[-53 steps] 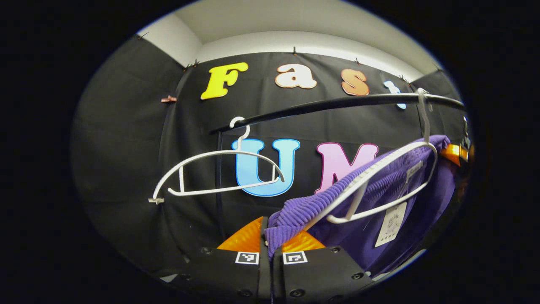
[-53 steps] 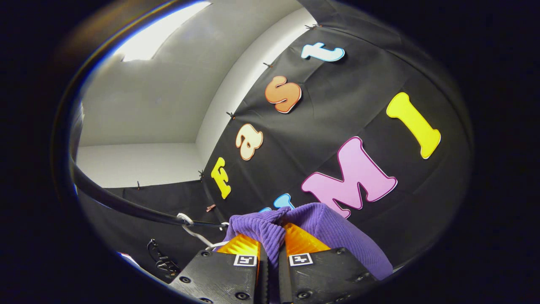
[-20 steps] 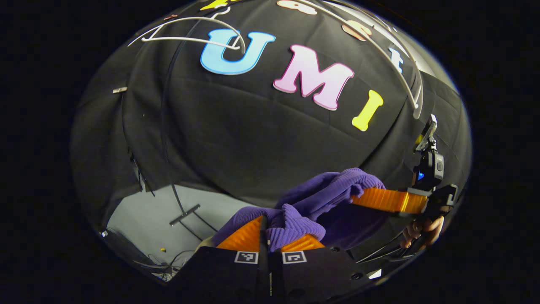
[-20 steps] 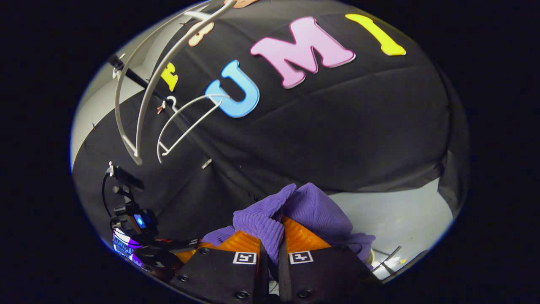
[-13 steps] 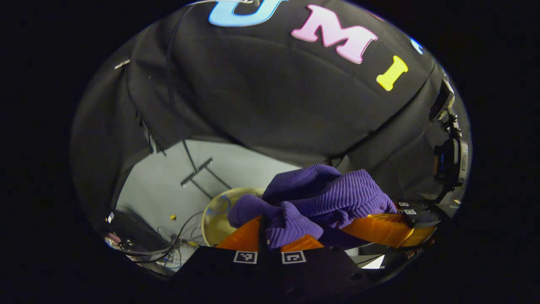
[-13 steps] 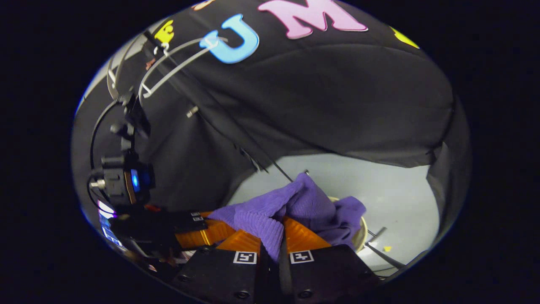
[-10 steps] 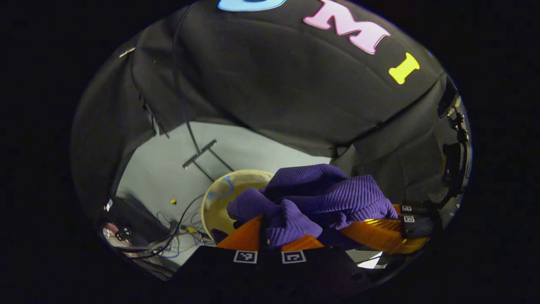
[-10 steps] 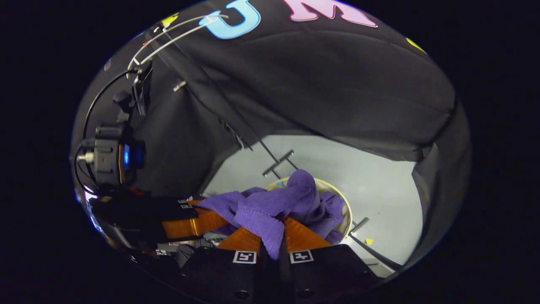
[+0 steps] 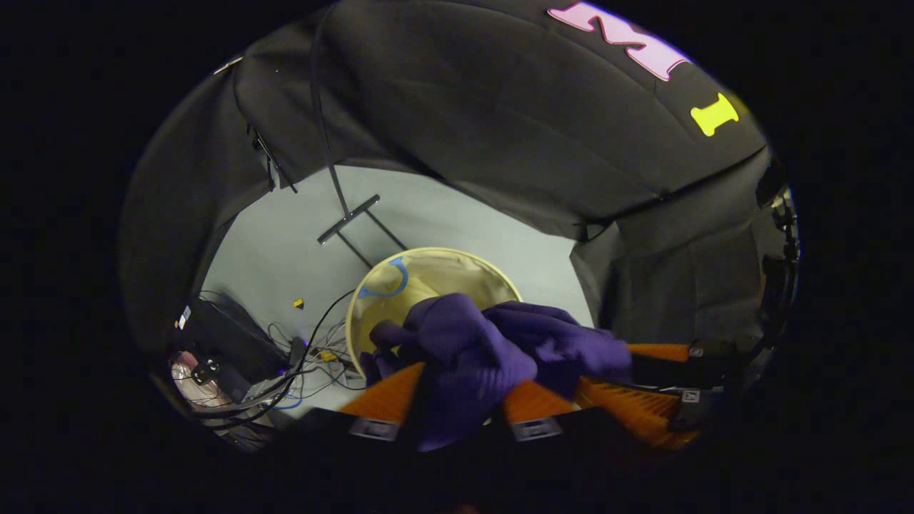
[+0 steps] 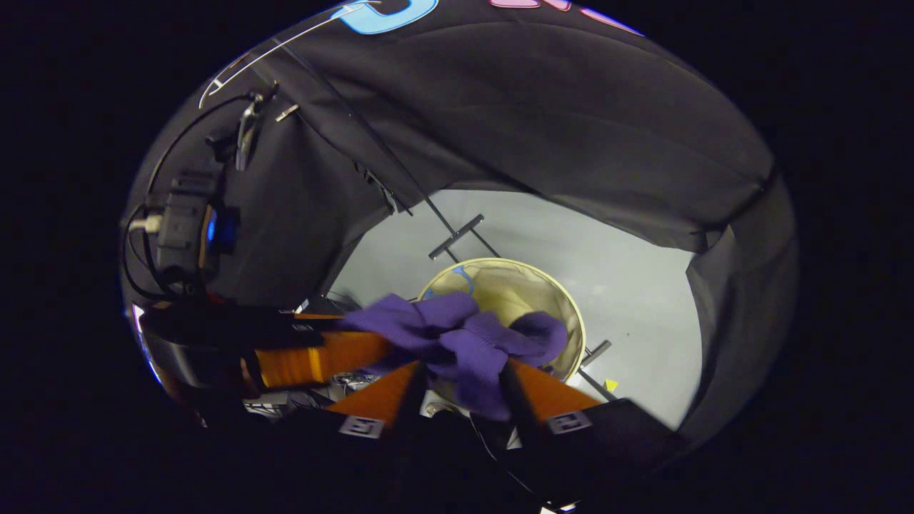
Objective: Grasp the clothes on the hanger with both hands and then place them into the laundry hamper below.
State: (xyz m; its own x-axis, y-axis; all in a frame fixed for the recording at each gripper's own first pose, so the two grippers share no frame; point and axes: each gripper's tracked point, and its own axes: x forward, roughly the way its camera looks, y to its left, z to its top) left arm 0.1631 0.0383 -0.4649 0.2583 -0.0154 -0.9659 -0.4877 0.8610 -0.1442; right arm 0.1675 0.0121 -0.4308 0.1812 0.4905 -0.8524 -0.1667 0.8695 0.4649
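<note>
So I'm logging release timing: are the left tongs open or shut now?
Open: left tongs have orange fingers spread apart, purple garment loose between them above the hamper.

Two grippers are counted, the left gripper [image 9: 457, 400] and the right gripper [image 10: 460, 396]; one purple garment [image 9: 471, 350] is seen; one laundry hamper [image 9: 428, 268] is seen; one white hanger [image 10: 243, 61] is seen; several cables [image 9: 285, 371] are seen

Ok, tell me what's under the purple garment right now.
The round laundry hamper sits on the floor beneath the purple garment. Its pale inside looks empty where visible; the garment covers the nearer part.
</note>
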